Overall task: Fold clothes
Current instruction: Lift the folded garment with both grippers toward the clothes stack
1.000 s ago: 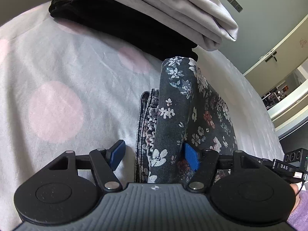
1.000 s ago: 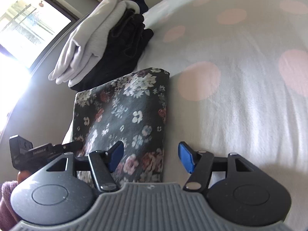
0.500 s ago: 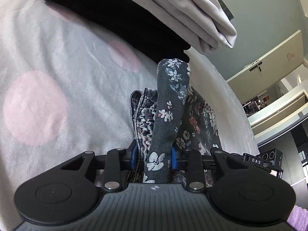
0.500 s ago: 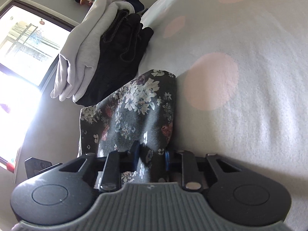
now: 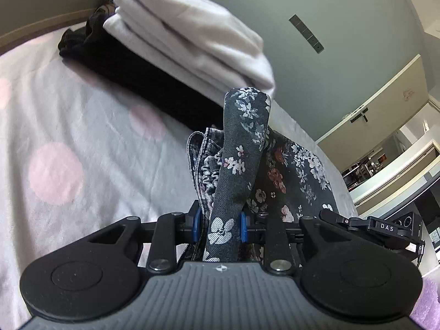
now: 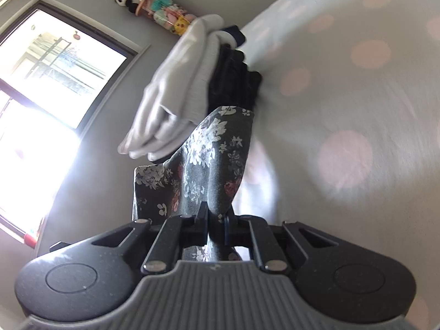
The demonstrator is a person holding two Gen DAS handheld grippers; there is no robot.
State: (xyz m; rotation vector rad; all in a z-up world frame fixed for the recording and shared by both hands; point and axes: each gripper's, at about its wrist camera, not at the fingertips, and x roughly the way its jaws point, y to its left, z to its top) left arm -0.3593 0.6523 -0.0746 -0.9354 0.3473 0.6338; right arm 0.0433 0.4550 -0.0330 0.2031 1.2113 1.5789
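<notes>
A folded dark floral garment is held up off the bed between both grippers. My left gripper is shut on its near edge, the blue pads pinching a thick fold. In the right wrist view the same floral garment hangs lifted and tilted, and my right gripper is shut on its lower corner. Behind it lies a stack of folded clothes: a white garment on top of a black one.
The bed sheet is pale with pink dots and spreads left of the garment. The other gripper's body shows at the right. A window and a row of toys on the wall are in the right wrist view.
Both grippers went from open beside the floral garment to shut on it. The garment has since been lifted off the sheet toward the folded stack.
</notes>
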